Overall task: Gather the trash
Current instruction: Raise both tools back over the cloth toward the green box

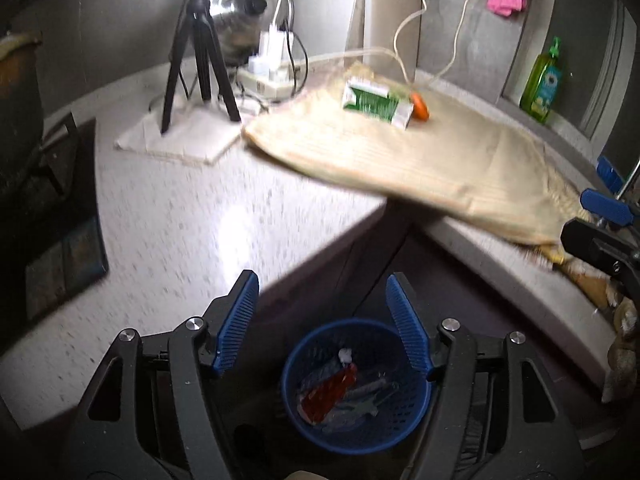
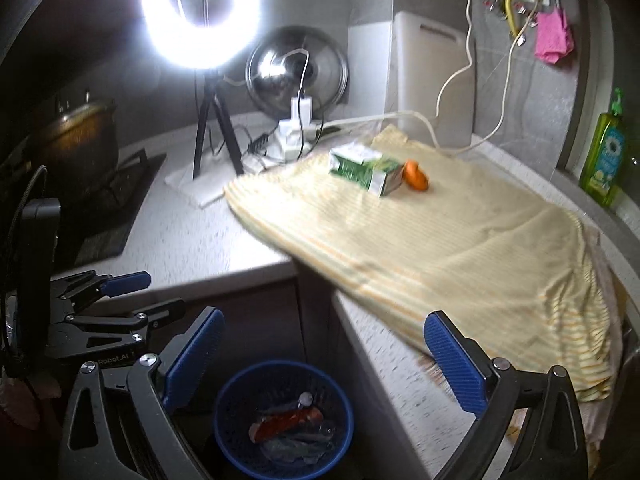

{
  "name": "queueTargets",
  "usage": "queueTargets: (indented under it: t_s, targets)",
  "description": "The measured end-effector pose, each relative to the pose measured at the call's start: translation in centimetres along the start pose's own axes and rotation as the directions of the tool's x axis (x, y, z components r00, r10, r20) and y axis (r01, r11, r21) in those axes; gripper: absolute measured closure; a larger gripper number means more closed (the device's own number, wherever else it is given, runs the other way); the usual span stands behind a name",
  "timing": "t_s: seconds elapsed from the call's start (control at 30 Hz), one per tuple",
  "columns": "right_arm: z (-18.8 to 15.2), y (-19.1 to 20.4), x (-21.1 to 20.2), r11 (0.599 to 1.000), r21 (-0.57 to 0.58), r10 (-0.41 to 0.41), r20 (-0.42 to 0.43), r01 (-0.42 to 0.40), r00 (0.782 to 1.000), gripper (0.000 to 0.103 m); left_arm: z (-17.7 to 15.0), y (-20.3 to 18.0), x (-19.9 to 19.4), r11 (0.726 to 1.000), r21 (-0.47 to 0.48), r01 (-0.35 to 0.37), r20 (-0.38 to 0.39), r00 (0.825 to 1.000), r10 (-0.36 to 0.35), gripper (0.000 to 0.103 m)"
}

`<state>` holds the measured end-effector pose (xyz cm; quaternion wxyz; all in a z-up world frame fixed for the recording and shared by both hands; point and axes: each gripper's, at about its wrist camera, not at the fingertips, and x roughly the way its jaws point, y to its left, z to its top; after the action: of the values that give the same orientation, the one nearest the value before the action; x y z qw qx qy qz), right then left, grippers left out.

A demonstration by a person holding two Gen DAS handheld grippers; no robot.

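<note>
A blue mesh bin [image 1: 356, 384] [image 2: 284, 420] stands on the floor below the counter corner, holding a red wrapper [image 1: 332, 392] [image 2: 286, 424] and clear plastic scraps. On the yellow striped cloth [image 1: 400, 160] [image 2: 460, 248] lie a green and white carton [image 1: 376, 102] [image 2: 364, 168] and an orange piece [image 1: 421, 107] [image 2: 417, 176] beside it. My left gripper [image 1: 322, 316] hangs open above the bin with nothing between its blue pads. My right gripper [image 2: 324, 340] is wide open and empty over the bin and the counter edge. Each gripper shows at the edge of the other's view.
A speckled counter [image 1: 180, 220] wraps the corner. A ring light on a tripod [image 2: 200, 12], a power strip with plugs [image 2: 294, 132], a steel lid, a pot on the stove [image 2: 76, 140], a green soap bottle [image 2: 604, 156] and a pink cloth [image 2: 554, 36] stand around.
</note>
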<state>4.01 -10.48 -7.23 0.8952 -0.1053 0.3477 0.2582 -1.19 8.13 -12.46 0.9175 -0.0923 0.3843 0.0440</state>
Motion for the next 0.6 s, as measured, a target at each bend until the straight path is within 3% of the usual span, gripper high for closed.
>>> queueTargets:
  t_s: [0.03,0.1,0.13,0.4,0.6]
  targets:
    - [0.3,-0.1,-0.3,1.000,0.001,-0.009,0.011,0.009,1.000,0.001,0.3,0.0,-0.3,1.000,-0.009,-0.002,0.012,1.000,0.002,0.031]
    - [0.6,-0.3,-0.8,1.000,0.000,-0.027,0.029,0.027,0.999,0.000,1.2,0.2,-0.7,1.000,-0.026,0.000,0.041,0.999,0.001,0.017]
    - [0.8,-0.4,-1.0,0.999,-0.002,-0.037,0.039,0.037,0.999,0.000,1.4,0.2,-0.8,1.000,-0.031,0.000,0.061,0.998,0.002,0.016]
    - [2.4,-1.0,-1.9,0.994,-0.027,-0.101,0.106,0.104,0.989,0.000,4.5,-0.9,-1.5,1.000,0.011,-0.012,0.103,0.995,0.011,0.015]
    - [3.9,-3.5,-1.1,0.997,0.030,-0.075,0.115,0.072,0.990,0.000,7.1,-2.0,-0.6,0.999,0.021,0.025,0.097,0.995,-0.027,0.015]
